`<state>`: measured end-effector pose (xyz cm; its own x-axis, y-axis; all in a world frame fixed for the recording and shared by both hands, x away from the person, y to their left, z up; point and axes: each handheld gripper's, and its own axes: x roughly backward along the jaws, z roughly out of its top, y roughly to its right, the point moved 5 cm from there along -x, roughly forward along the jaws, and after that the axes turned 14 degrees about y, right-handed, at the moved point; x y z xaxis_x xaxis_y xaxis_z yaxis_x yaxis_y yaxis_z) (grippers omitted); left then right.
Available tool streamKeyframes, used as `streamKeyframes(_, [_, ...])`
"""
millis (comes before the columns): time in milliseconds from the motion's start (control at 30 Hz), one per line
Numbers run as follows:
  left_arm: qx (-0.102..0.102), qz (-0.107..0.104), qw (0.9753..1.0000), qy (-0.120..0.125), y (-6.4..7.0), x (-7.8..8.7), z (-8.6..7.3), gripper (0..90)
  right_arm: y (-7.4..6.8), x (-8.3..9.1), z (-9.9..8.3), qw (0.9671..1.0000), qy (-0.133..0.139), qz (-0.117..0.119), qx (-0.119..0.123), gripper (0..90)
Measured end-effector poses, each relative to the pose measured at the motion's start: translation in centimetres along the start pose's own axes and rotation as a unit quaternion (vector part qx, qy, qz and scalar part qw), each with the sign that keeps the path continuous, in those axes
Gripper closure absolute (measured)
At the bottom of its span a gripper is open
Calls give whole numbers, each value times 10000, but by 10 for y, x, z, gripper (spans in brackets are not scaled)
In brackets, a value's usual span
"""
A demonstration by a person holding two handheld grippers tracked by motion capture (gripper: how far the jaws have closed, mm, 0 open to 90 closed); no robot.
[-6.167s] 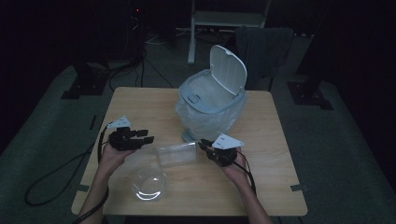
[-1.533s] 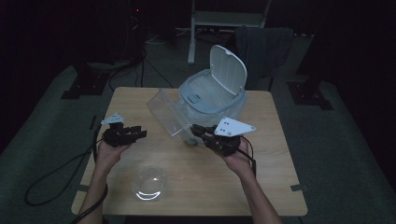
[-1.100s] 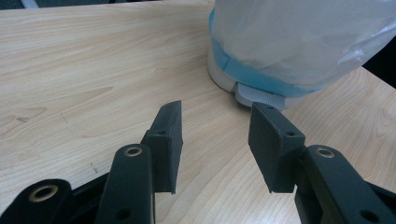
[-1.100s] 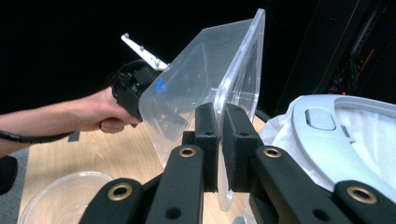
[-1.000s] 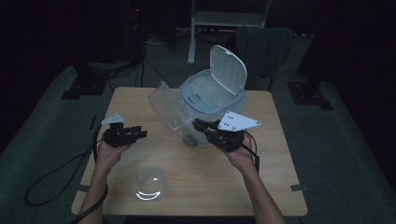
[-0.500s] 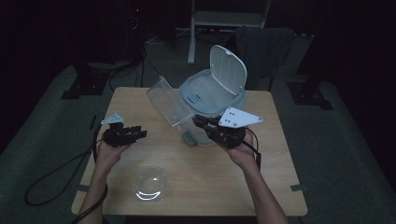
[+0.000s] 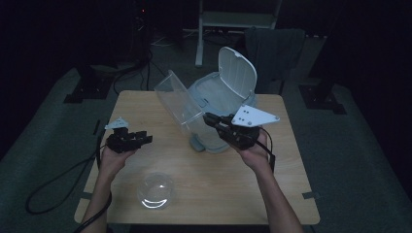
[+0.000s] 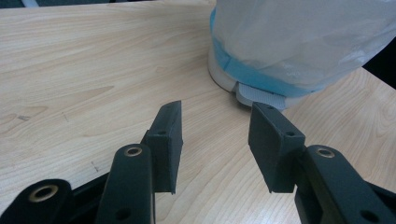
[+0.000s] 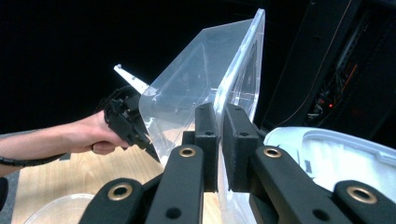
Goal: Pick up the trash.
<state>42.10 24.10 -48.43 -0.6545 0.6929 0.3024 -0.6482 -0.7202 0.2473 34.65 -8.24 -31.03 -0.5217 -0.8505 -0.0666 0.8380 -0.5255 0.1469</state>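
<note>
High view: a wooden table (image 7: 272, 194) carries a white lidded bin (image 7: 221, 104) lined with a bag, its lid up, just beyond your right gripper (image 7: 210, 119). That gripper's jaws are pinched tight on the rim of a clear plastic container (image 7: 179, 99), held tilted in the air just above the bin's opening. It looks light, thin and slippery, likely to flex, so a grip on the stiffer rim is wise. Your left gripper (image 8: 215, 140) hovers empty, jaws wide apart. A clear dome lid (image 7: 155, 190) lies nearer you than both
</note>
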Motion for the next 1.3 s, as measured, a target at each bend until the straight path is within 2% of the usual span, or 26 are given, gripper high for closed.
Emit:
streamKeyframes(267, [20, -2, 10000, -6, 0, 0, 0, 556, 5, 0, 10, 9999, 32, -92, 51, 851])
streamKeyframes(667, [27, -6, 10000, -21, 0, 0, -1, 556, 22, 8, 22, 9994, 119, -317, 48, 850])
streamKeyframes(1000, [34, -16, 10000, -18, 0, -1, -2, 556, 42, 17, 26, 9978, 105, -651, 63, 851])
streamKeyframes(1300, [19, -23, 10000, -35, 0, -1, -2, 556, 58, 25, 24, 9956, 107, -929, -18, 850])
